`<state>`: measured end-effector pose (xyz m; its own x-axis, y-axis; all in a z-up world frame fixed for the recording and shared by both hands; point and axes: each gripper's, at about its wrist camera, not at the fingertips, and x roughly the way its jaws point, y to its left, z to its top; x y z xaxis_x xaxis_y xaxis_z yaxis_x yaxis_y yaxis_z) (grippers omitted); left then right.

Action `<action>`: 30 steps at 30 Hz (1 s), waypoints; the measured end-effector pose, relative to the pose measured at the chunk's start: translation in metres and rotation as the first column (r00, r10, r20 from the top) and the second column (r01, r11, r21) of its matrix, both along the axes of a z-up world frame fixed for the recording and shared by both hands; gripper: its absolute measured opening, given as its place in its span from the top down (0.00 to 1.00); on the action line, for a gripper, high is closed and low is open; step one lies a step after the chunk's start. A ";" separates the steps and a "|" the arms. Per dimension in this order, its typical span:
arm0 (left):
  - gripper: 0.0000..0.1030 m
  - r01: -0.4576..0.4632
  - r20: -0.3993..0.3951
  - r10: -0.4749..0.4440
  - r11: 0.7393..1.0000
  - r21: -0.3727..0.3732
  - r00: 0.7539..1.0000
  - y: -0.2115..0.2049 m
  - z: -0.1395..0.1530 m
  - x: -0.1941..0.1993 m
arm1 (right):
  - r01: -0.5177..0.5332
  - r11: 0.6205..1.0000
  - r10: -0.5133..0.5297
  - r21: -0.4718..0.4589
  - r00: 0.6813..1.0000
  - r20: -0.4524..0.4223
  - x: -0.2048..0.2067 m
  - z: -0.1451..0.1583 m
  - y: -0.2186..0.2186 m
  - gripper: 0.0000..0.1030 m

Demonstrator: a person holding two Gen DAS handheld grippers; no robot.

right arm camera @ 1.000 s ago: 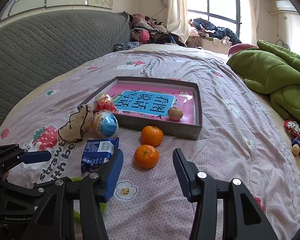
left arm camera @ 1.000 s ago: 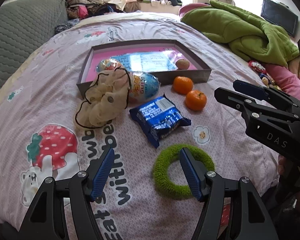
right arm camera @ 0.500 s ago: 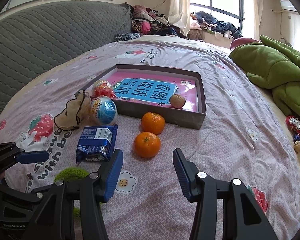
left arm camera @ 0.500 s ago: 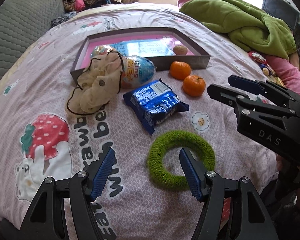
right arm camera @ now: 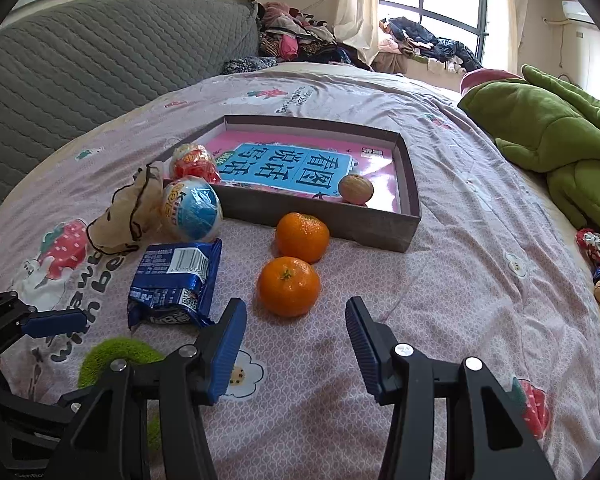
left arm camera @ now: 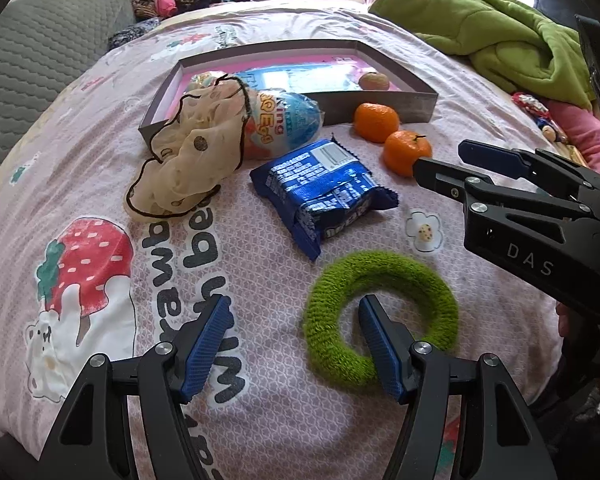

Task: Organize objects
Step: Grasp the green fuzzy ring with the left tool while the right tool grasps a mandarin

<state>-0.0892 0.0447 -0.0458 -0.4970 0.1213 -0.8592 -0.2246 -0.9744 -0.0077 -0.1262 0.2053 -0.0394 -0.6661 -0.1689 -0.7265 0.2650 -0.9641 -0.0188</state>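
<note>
A fuzzy green ring (left arm camera: pixel 420 280) lies on the pink bedspread, and my left gripper (left arm camera: pixel 296 320) hangs open just over it, its right finger over the ring's hole. Beyond lie a blue snack packet (left arm camera: pixel 320 188), a cream scrunchie (left arm camera: pixel 192 156) and a blue foil egg (left arm camera: pixel 284 124). My right gripper (right arm camera: pixel 296 320) is open and empty, with the nearer orange (right arm camera: pixel 288 286) just ahead of its gap. A second orange (right arm camera: pixel 302 236) rests by the grey tray (right arm camera: pixel 320 216). The tray holds a walnut (right arm camera: pixel 355 188) and a red foil egg (right arm camera: pixel 192 162).
A green blanket (right arm camera: pixel 560 132) is heaped at the right. A grey quilted backrest (right arm camera: pixel 80 64) rises on the left, with piled clothes behind it. Small toys (right arm camera: pixel 596 256) lie at the bed's right edge. Bare bedspread stretches to the right of the oranges.
Both grippers have sunk toward the bed, so the objects look closer. My left gripper's right finger now sits over the ring's hole. Neither gripper's opening has changed.
</note>
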 end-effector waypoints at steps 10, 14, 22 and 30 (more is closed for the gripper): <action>0.33 -0.026 -0.015 0.025 1.000 -0.005 1.000 -0.005 -0.007 -0.008 | 0.025 1.000 -0.025 0.006 1.000 0.012 -0.013 -0.010 0.000 0.50; 0.33 -0.029 -0.027 0.029 1.000 -0.001 0.999 -0.006 -0.008 -0.010 | 0.014 1.000 -0.014 -0.002 1.000 0.013 -0.017 -0.012 -0.002 0.50; 0.33 -0.030 -0.023 0.031 0.999 0.030 0.999 -0.010 -0.011 -0.014 | -0.002 1.000 0.002 0.002 1.000 0.022 -0.024 -0.018 -0.010 0.50; 0.55 -0.001 -0.026 0.002 0.999 0.054 1.000 -0.008 -0.009 -0.014 | -0.014 1.000 0.014 -0.019 1.000 0.013 -0.023 -0.017 -0.009 0.58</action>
<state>-0.1027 0.0372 -0.0549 -0.5197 0.1667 -0.8379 -0.2238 -0.9731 -0.0547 -0.1495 0.1962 -0.0568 -0.6537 -0.1920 -0.7320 0.2784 -0.9605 0.0033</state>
